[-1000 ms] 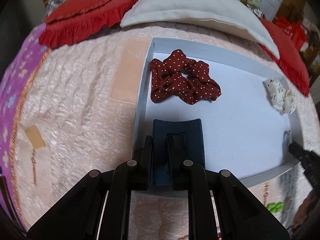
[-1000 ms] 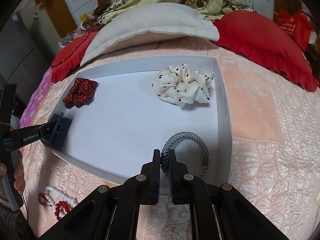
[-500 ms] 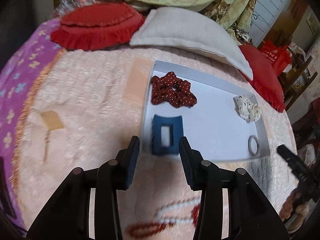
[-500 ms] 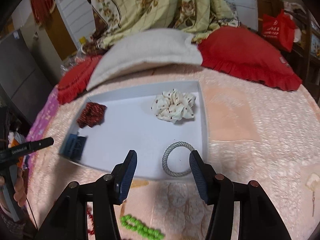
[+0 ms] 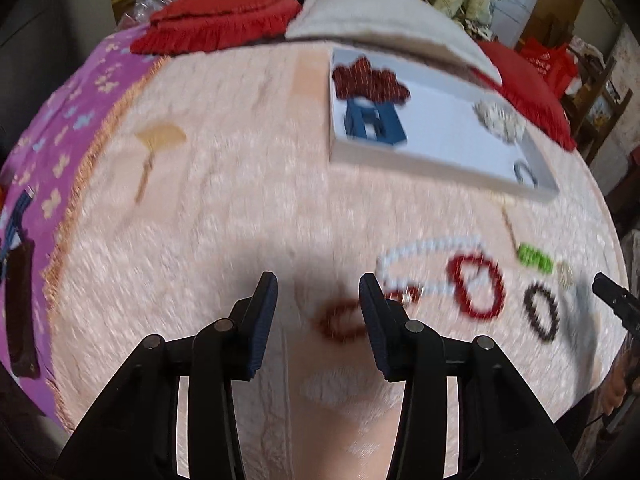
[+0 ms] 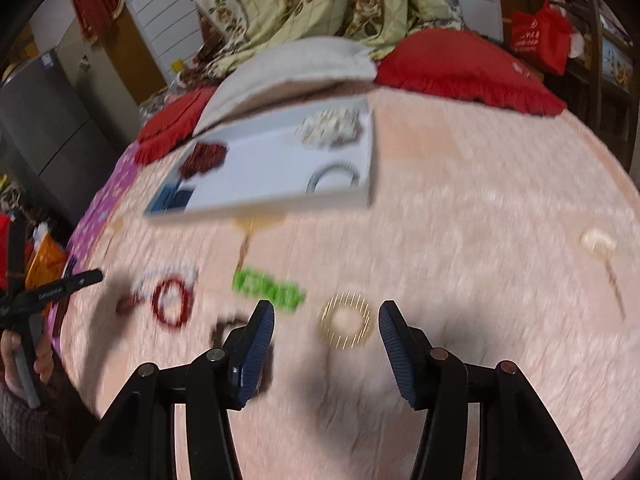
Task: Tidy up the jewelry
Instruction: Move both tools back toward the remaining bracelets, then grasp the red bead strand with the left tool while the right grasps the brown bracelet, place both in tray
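Note:
The white tray (image 5: 400, 158) holds a red dotted scrunchie (image 5: 368, 80), a blue hair clip (image 5: 376, 124), a white scrunchie (image 5: 500, 120) and a grey bracelet (image 5: 526, 172). My left gripper (image 5: 317, 286) is open and empty above the bedspread, with a dark red bead bracelet (image 5: 344, 322) lying just past its right finger. A pearl necklace (image 5: 432, 248), a red bead bracelet (image 5: 478, 288), a green one (image 5: 534, 258) and a dark one (image 5: 542, 312) lie to the right. My right gripper (image 6: 326, 310) is open and empty over a gold bracelet (image 6: 346, 326). The views are blurred.
Red frilled cushions (image 6: 464, 68) and a pale pillow (image 6: 296, 68) lie behind the tray (image 6: 260, 204). A purple blanket (image 5: 60, 128) borders the pink bedspread (image 6: 480, 200) on the left. Small gold fan-shaped pieces (image 5: 160, 140) (image 6: 598, 242) rest on the spread.
Both grippers let go, the left of the blue clip and the right of the grey bracelet, opened, and drew back from the tray toward the loose beads near the front.

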A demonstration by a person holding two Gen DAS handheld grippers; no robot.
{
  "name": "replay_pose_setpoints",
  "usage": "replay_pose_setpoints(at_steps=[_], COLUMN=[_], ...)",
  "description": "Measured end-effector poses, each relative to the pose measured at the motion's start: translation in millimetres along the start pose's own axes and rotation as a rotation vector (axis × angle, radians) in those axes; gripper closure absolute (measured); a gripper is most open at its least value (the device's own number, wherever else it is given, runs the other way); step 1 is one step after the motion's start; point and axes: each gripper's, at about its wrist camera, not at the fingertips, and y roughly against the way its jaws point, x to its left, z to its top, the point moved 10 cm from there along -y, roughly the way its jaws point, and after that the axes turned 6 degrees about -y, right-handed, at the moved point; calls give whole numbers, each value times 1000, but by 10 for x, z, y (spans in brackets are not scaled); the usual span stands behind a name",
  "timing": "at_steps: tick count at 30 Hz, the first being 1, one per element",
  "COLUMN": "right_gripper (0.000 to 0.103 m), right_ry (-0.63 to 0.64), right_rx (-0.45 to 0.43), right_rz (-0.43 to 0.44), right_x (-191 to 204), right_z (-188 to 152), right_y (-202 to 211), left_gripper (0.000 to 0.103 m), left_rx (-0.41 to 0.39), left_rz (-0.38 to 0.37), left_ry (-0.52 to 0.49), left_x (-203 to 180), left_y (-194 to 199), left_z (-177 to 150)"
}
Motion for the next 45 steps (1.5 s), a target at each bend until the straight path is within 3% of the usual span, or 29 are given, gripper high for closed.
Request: replay_pose_setpoints(at_steps=[4,10,16,21,25,26,28,31,34,45], right_gripper=[51,55,55,55,56,58,71,95,95,95], right_ry=[34,85,114,143,205,225,258,282,273,201], right_rx=[14,22,39,15,-3,-11,-26,-24,-13,-110], right_rz=[12,43,-1,-37,-97,-116,-134,-135,-93,-9], right_x=[124,370,407,435,482,499,543,620,687,808], right_z=[-244,-324,-329,-322,-336,-340,-351,-372,-370,-104], right_y=[-63,-196,-441,-498,-534,-546,-552,-546,-498,85], left_gripper=[61,61,61,61,62,64,96,96,96,97], left_rx=[16,23,-1,-33,-49,-51,-52,-31,-49,-191], left_rz=[-16,-22,-37,17,21,23,18,46,45,10], left_ry=[-19,-39,-64,-164,-160,-157,-146,-147,-141,-141], left_x=[-69,-63,-34,-134,-165,-164,-194,-237,-274,-389], left_y=[-116,-283,-331,-345,-351,-351,-341,-310,-186,805], left_z=[-110,-109,-76,-108,-107,-105,-105,-116,-104,91])
